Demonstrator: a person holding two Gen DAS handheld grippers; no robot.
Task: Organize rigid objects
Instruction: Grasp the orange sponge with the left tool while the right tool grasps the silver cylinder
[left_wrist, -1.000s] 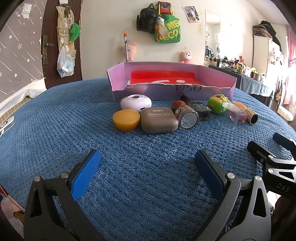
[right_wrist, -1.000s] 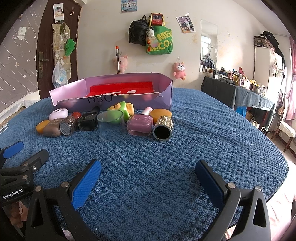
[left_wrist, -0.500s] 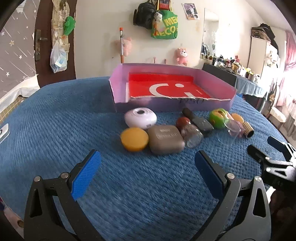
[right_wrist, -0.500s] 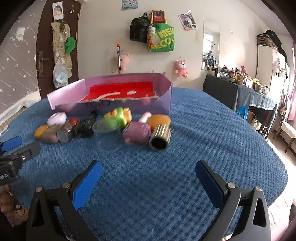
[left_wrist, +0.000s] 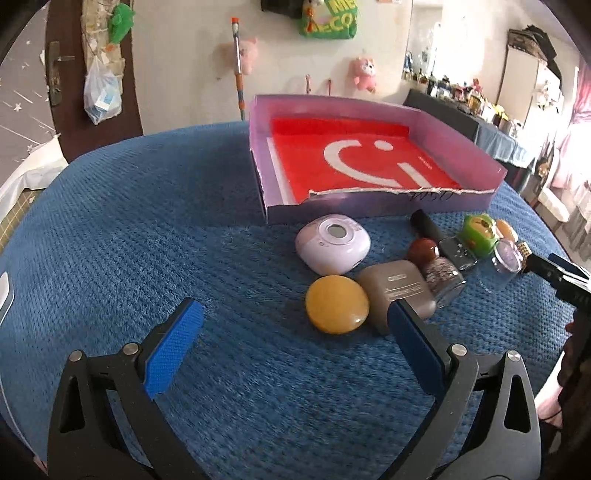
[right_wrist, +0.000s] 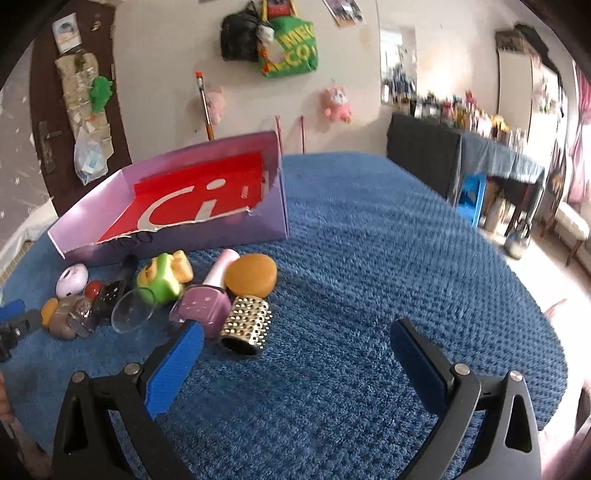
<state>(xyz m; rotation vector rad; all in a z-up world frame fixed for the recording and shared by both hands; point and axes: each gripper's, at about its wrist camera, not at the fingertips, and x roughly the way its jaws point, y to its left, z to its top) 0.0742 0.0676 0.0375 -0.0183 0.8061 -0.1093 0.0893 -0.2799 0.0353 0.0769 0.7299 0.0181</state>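
Note:
A purple box (left_wrist: 373, 206) with a red liner stands on the blue blanket; it also shows in the right wrist view (right_wrist: 177, 236). In front of it lie small objects: an orange disc (left_wrist: 337, 305), a taupe case (left_wrist: 398, 291), a lilac round case (left_wrist: 332, 243), nail polish bottles (left_wrist: 441, 275), a green toy (left_wrist: 479, 236) and a clear cup (left_wrist: 505, 264). The right wrist view shows a gold studded cylinder (right_wrist: 246, 325), a purple bottle (right_wrist: 207, 308) and an orange sponge (right_wrist: 252, 275). My left gripper (left_wrist: 295, 332) is open above the blanket near the orange disc. My right gripper (right_wrist: 295, 350) is open beside the gold cylinder.
The blue blanket (left_wrist: 147, 221) covers the whole surface and drops off at its right edge (right_wrist: 535, 332). A dark table (right_wrist: 461, 155) with clutter and a blue stool (right_wrist: 471, 195) stand beyond. A door (left_wrist: 66, 74) is at the back left.
Both grippers have risen and tilted down, moving closer to the row of objects. The box's red liner now shows from above. Both stay open.

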